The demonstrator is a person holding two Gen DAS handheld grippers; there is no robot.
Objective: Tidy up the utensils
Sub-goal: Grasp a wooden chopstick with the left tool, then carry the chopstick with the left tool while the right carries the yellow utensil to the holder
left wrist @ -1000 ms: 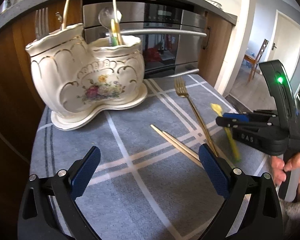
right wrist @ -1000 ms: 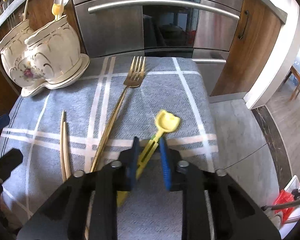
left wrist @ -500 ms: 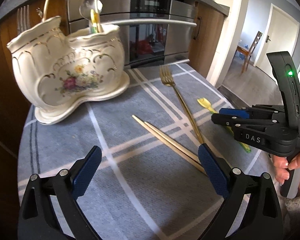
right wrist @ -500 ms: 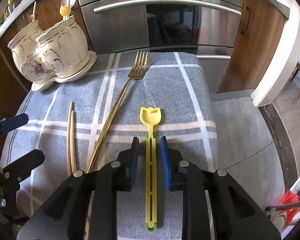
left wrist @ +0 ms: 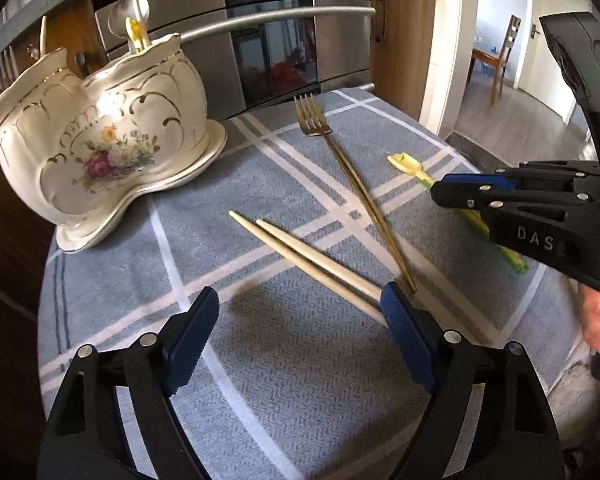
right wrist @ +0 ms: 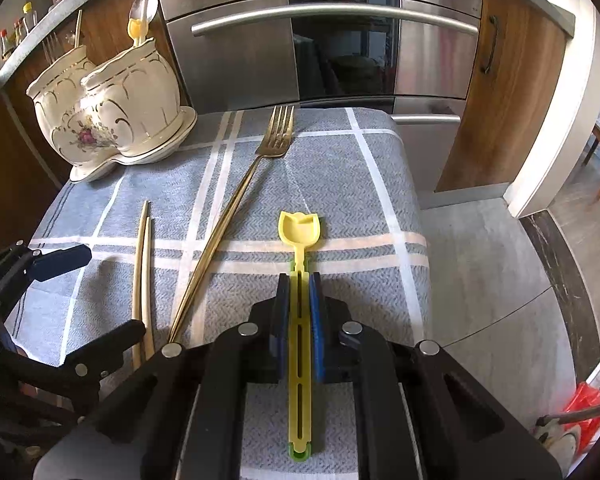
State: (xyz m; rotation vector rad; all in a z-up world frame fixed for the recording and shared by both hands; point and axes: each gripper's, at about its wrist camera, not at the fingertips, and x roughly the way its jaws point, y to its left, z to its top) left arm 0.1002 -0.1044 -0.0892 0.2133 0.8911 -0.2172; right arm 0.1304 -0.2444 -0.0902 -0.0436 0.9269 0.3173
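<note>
A yellow plastic spoon (right wrist: 300, 240) lies on the grey checked cloth (right wrist: 340, 168). My right gripper (right wrist: 299, 280) is shut on its handle; it also shows in the left wrist view (left wrist: 440, 186) with the spoon (left wrist: 406, 162). A gold fork (left wrist: 340, 160) and a pair of chopsticks (left wrist: 300, 258) lie on the cloth. My left gripper (left wrist: 300, 312) is open and empty just above the near ends of the chopsticks. A white floral ceramic utensil holder (left wrist: 96, 136) stands at the back left with several utensils in it.
A steel oven (right wrist: 332, 32) with a bar handle stands behind the cloth-covered table. Wooden cabinet fronts (right wrist: 512, 92) flank it. The table's right edge drops to a grey floor (right wrist: 480, 264). A chair (left wrist: 500, 60) stands in the far room.
The right gripper has turned the yellow spoon straight along its fingers and closed tighter on the handle. The left gripper has shifted a little left and forward toward the chopsticks, still open.
</note>
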